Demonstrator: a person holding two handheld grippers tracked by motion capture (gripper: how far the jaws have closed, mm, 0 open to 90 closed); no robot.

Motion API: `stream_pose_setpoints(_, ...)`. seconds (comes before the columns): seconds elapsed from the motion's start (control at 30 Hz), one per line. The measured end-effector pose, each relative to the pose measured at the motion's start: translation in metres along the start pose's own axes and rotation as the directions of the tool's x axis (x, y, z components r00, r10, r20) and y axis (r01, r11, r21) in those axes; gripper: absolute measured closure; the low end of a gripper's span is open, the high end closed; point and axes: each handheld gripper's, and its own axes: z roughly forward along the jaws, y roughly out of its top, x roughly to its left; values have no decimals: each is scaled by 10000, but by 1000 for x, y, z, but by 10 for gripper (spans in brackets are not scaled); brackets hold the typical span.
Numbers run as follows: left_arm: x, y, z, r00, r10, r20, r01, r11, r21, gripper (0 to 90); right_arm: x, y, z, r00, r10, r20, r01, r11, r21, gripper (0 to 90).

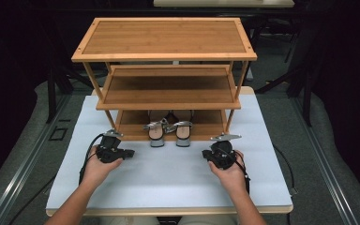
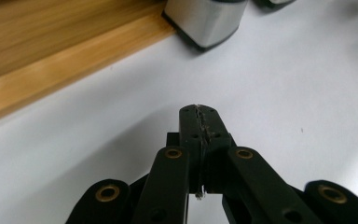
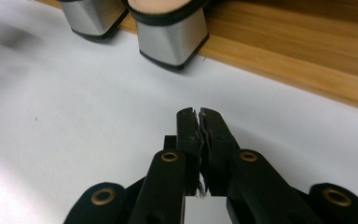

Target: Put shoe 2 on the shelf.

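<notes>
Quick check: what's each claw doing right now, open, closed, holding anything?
Left claw: closed, holding nothing.
Right claw: closed, holding nothing.

The rack (image 1: pixel 164 37), upper centre of the frame, is showing honey-brown wood. The sandals (image 1: pixel 169 131) at centre are showing silver heels with black edging. The table (image 1: pixel 168 178) below is showing plain white.

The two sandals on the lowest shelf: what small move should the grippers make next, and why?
Probably open both sets of jaws. The left gripper and right gripper are shut and empty on the white table, each pointing toward the sandals, whose silver heels overhang the rack edge.
</notes>
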Motion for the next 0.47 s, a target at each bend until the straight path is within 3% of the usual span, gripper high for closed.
stream_pose_setpoints(0.03, 0, -3, -2, 10000, 25, -45, -25, 10000, 8, 896, -1, -3, -2, 10000, 10, -12, -10, 10000, -13, 870)
stream_pose_setpoints(0.07, 1, -5, -3, 9999, 58, -92, -57, 10000, 50, 896, -4, -5, -3, 9960, 43, -896, -46, 10000, -29, 870)
stream_pose_setpoints(0.1, 1, -7, -4, 9999, 79, -92, -79, 9999, 62, 897, -2, -8, -4, 10000, 45, -7, -45, 10000, -86, 871)
stream_pose_setpoints(0.37, 7, -21, -7, 9996, -130, -255, 130, 9999, -2, 895, -4, -18, -4, 9999, 118, 73, -117, 9998, -172, 872)
stream_pose_setpoints(0.47, 7, -23, -2, 9995, -319, -40, 319, 9995, 5, 854, -5, -18, -5, 9999, 108, 47, -106, 9995, -294, 867)
